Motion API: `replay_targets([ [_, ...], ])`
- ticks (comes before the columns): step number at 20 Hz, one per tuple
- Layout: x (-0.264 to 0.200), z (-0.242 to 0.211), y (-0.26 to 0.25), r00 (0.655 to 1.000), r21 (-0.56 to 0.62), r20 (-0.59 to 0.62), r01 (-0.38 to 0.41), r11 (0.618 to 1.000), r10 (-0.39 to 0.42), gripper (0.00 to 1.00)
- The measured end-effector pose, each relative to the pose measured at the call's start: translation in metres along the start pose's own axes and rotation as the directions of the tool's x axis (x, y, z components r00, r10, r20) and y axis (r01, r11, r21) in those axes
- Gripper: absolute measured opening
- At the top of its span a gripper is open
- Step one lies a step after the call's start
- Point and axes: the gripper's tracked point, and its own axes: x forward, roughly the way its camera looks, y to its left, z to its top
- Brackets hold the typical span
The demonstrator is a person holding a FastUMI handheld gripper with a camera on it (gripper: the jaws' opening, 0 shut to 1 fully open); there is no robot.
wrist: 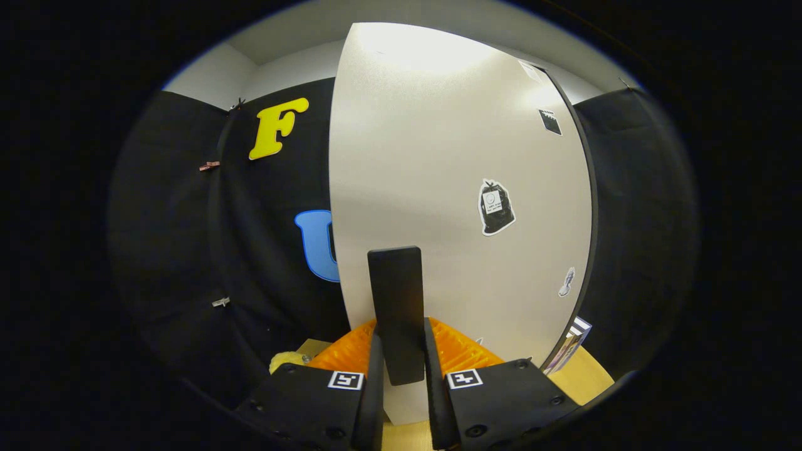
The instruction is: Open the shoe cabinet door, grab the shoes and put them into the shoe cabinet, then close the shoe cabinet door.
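Observation:
The white shoe cabinet door stands close in front of me, swung partly out so that its left edge faces me. A dark upright bar handle is fixed to the door's lower part. My gripper is shut on this handle, one finger pressing on each side of its lower half. Stickers dot the right half of the door. No shoes can be seen from here.
Black booth cloth hangs to the left and right of the door. A wooden floor or tabletop shows below at the right. A striped small object sits at the door's lower right corner.

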Motion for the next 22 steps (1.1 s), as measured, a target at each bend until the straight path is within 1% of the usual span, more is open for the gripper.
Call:
replay_targets([
  [14, -0.060, -0.001, -0.037, 0.999, -0.041, -0.016, -0.041, 0.998, 0.040, 0.33],
  [18, -0.079, -0.001, -0.052, 0.999, -0.039, -0.021, -0.035, 0.999, 0.034, 0.33],
  [22, -0.097, -0.001, -0.071, 1.000, -0.024, -0.019, -0.014, 1.000, 0.013, 0.33],
])
